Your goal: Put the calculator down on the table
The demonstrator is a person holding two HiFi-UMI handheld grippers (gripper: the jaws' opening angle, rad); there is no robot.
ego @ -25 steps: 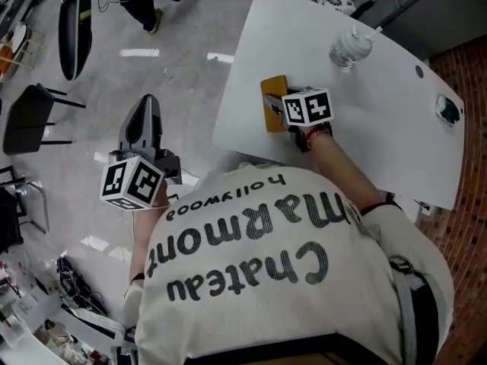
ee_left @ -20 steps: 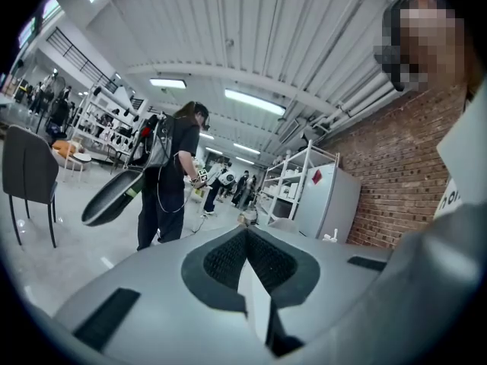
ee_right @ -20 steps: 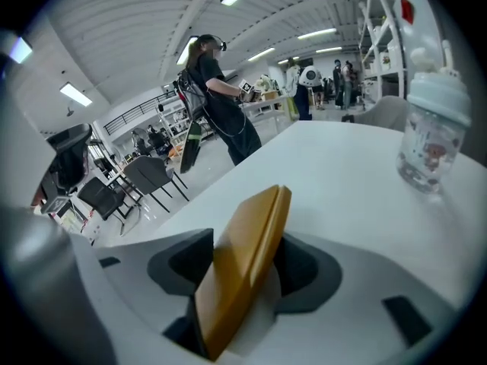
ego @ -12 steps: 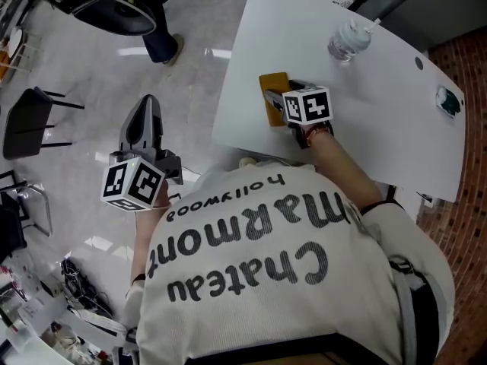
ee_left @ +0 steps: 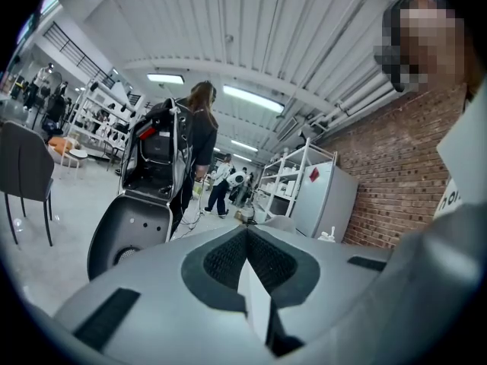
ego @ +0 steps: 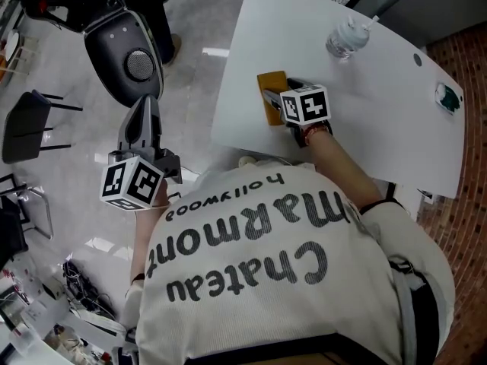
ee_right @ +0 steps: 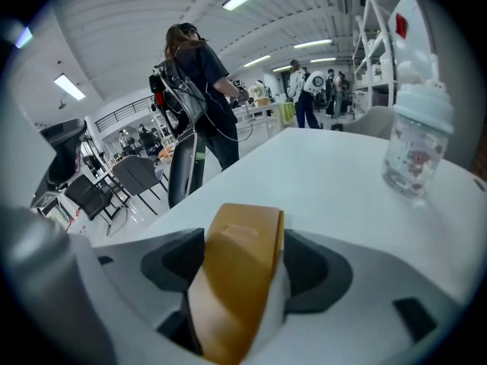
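**Calculator on the counter, between open jaws**

The mustard-yellow calculator [ego: 268,82] lies on the white counter [ego: 365,105], close to the counter's near-left edge and well apart from everything else on it. The right hand-held gripper [ego: 280,97] reaches down over the calculator at a slant from the person's side. In the right gripper view its jaws stand wide apart with the calculator between them. A dark pad flanks the calculator on either side, and neither can be seen pressing on it. The gripper's marker cube sits just behind, above the person's wrist.

Farther along the counter a clear plastic bottle [ego: 346,38] with a pale cap stands upright. Near the counter's right end lies a small dark green thing [ego: 449,106], too small to identify.

The left hand-held gripper [ego: 144,109] is held out over the pale glossy floor [ego: 190,82], well off to the left of the counter and pointing roughly level. In the left gripper view its jaws are closed together, pad against pad, with nothing between them. Just beyond its tip a rounded grey shell [ego: 125,59] with a round grille stands on the floor. A black chair [ego: 30,120] is farther left.

The person's cream sweater [ego: 289,280], printed with dark lettering, fills the lower part of the head view.
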